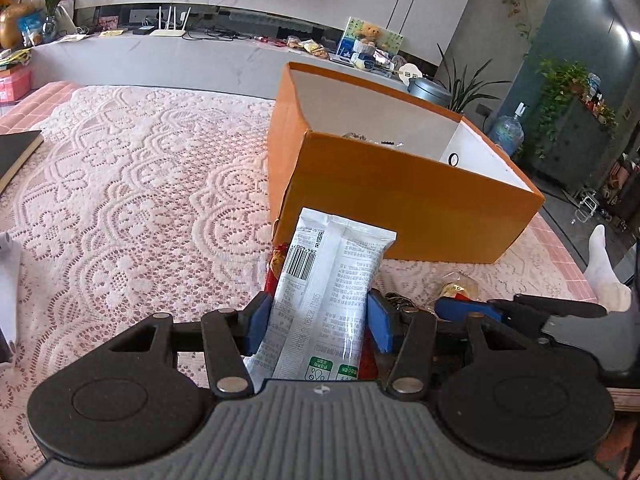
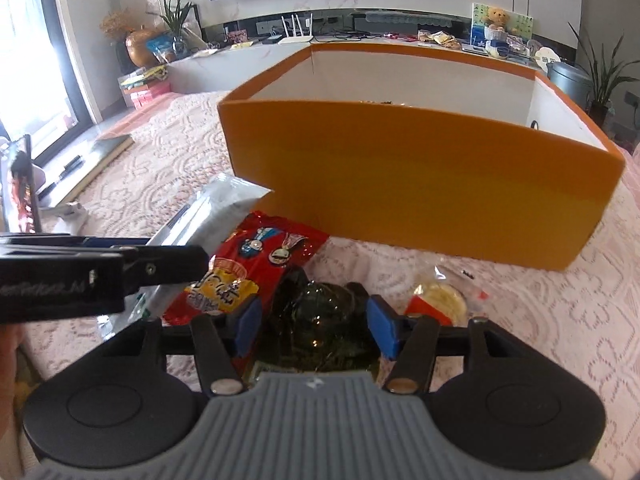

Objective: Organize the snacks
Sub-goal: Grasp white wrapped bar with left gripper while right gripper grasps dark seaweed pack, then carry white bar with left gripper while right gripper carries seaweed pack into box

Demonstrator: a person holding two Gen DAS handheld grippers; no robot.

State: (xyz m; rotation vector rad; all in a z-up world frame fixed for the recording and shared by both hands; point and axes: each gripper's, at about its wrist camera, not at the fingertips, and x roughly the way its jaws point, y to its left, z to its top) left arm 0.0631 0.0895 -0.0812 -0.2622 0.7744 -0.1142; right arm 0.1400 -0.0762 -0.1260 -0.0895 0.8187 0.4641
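Observation:
An orange box (image 1: 404,204) with a white inside stands on the lace-covered table; it also shows in the right wrist view (image 2: 420,184). My left gripper (image 1: 318,322) is shut on a white snack packet (image 1: 332,280), held in front of the box's near wall. My right gripper (image 2: 316,326) is shut on a dark green seaweed packet (image 2: 316,320) low over the table. A red snack bag (image 2: 248,268) lies on the cloth between the two grippers. A clear-wrapped pastry (image 2: 440,296) lies to the right. The left gripper's body (image 2: 100,276) shows in the right wrist view.
A dark book (image 1: 16,152) lies at the table's left edge. A TV console (image 1: 180,52) with a router and clutter runs behind the table. Some snacks (image 1: 368,138) lie inside the box. A person's white-socked foot (image 1: 604,268) is at the right.

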